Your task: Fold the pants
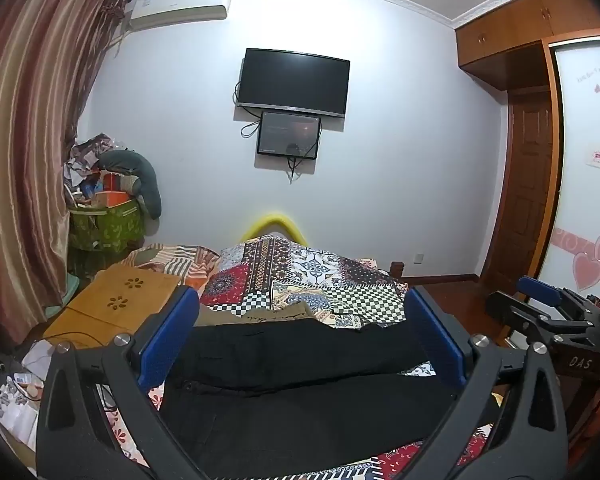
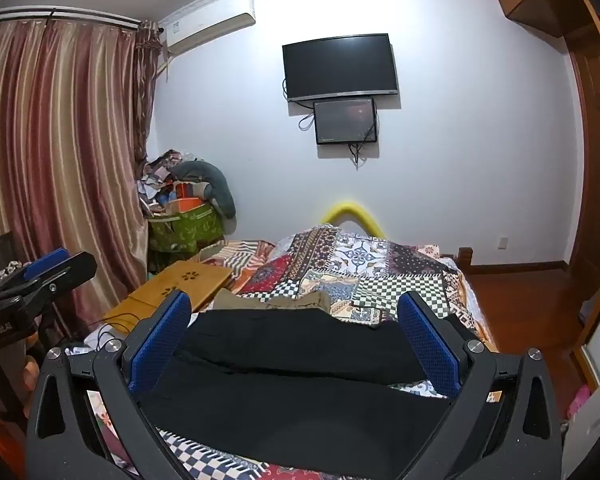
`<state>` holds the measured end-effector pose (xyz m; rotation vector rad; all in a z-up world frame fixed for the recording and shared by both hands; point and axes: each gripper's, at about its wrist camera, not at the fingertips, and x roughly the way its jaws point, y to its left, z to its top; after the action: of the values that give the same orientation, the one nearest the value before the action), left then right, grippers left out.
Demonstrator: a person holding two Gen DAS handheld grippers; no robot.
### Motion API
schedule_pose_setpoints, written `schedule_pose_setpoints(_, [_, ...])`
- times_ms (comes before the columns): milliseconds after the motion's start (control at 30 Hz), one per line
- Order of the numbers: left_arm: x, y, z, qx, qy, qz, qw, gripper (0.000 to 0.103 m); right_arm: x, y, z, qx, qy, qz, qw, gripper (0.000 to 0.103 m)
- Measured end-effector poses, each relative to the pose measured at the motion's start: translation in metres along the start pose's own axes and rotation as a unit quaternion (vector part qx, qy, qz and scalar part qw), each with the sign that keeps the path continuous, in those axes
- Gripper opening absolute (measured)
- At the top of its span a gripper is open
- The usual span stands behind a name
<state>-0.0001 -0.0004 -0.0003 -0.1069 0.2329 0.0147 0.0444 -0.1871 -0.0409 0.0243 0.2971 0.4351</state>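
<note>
We hold both the left claw (image 1: 300,320) and the right claw (image 2: 294,322) released, blue textured pads spread wide above the black pants (image 1: 300,380) lying flat across the patchwork quilt (image 1: 312,276) on the bed, an olive garment (image 2: 276,302) just behind and a wooden tabletop (image 1: 116,308) alongside.

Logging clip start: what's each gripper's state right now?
Left gripper: open, holding nothing, above the black pants.
Right gripper: open, holding nothing, also above the pants.
</note>
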Motion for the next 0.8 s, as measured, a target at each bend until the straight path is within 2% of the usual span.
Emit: schedule_pose_setpoints(800, [-0.0028, -0.0040, -0.0047, 0.007, -0.003, 0.006, 1.0000, 0.103, -0.0075, 0.0019, 0.0036, 0.007, -0.008, 0.000, 1.000, 0.103])
